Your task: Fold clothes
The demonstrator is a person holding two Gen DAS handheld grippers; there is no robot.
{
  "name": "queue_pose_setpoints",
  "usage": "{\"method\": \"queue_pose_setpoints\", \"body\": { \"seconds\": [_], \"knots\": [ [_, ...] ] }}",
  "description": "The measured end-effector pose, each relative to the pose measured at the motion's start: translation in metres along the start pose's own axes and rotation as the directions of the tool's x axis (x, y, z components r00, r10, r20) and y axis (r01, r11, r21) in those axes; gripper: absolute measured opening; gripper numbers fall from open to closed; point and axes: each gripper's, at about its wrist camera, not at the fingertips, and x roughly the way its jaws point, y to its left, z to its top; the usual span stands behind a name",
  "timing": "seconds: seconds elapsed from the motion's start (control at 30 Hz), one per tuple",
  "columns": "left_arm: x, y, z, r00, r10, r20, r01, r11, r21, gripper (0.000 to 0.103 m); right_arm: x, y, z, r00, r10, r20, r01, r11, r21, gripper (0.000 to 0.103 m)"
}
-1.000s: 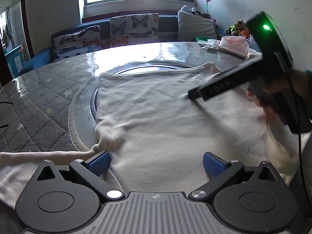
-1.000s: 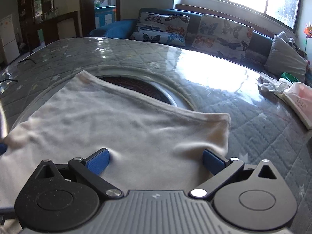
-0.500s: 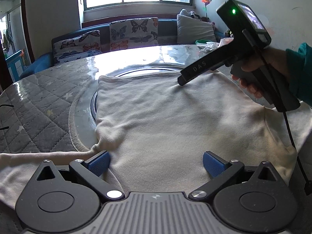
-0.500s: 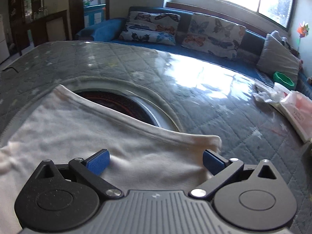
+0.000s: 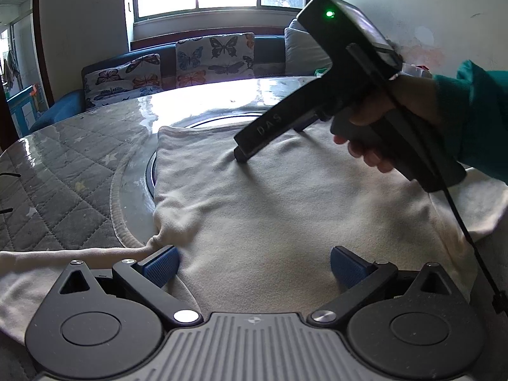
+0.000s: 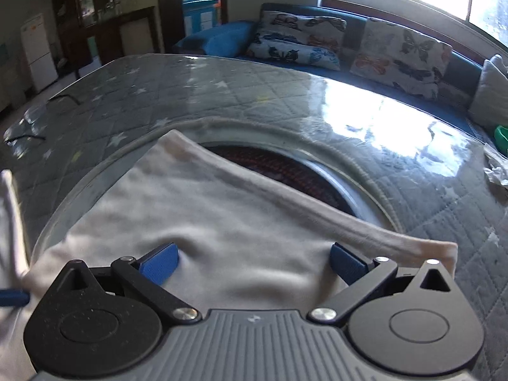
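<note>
A cream sweatshirt point(image 5: 273, 197) lies spread flat on a round grey quilted table point(image 5: 63, 165); its hem band point(image 6: 285, 197) crosses the table's central round opening. My left gripper point(image 5: 254, 265) is open, low over the near part of the cloth, a sleeve point(image 5: 47, 263) trailing to its left. My right gripper point(image 6: 252, 263) is open and presses down on the cloth just short of the hem. In the left wrist view the right gripper point(image 5: 241, 155) shows as a black tool in a hand, tip touching the cloth.
The table's central opening point(image 6: 285, 168) shows a dark red grille. A sofa with butterfly cushions point(image 5: 177, 66) runs behind the table under a window. A green bowl point(image 6: 501, 133) and crumpled plastic point(image 6: 497, 165) sit at the table's far right edge.
The right gripper has moved left across the sweatshirt toward the middle of the hem and tilted down onto the cloth. The left gripper has stayed in place, open.
</note>
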Motion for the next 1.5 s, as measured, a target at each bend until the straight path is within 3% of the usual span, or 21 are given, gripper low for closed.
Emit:
{"method": "queue_pose_setpoints", "body": {
  "seconds": [0.73,0.93,1.03,1.13,1.5],
  "knots": [
    [0.001,-0.004,-0.005,1.0,-0.001,0.007,0.001,1.0,0.004,0.103,0.027,-0.012,0.032,0.998,-0.059,0.013,0.058,0.996,0.067,0.102],
    [0.001,-0.006,-0.006,1.0,-0.002,0.013,0.002,1.0,0.006,0.103,0.013,0.007,0.03,0.999,0.048,0.003,-0.048,0.999,-0.023,0.102],
    [0.001,-0.006,-0.006,1.0,-0.003,0.012,0.003,1.0,0.004,0.103,0.02,0.021,0.029,0.998,0.066,-0.02,-0.067,0.996,-0.062,0.102],
    [0.001,-0.007,-0.006,1.0,-0.004,0.012,0.003,1.0,0.005,0.103,0.028,0.032,0.032,0.999,0.048,-0.012,-0.048,0.995,-0.084,0.103],
    [-0.001,-0.009,-0.007,1.0,-0.004,0.016,0.003,1.0,0.006,0.103,0.047,0.031,0.049,1.0,0.003,-0.001,-0.003,1.0,0.01,0.103]
  ]
}}
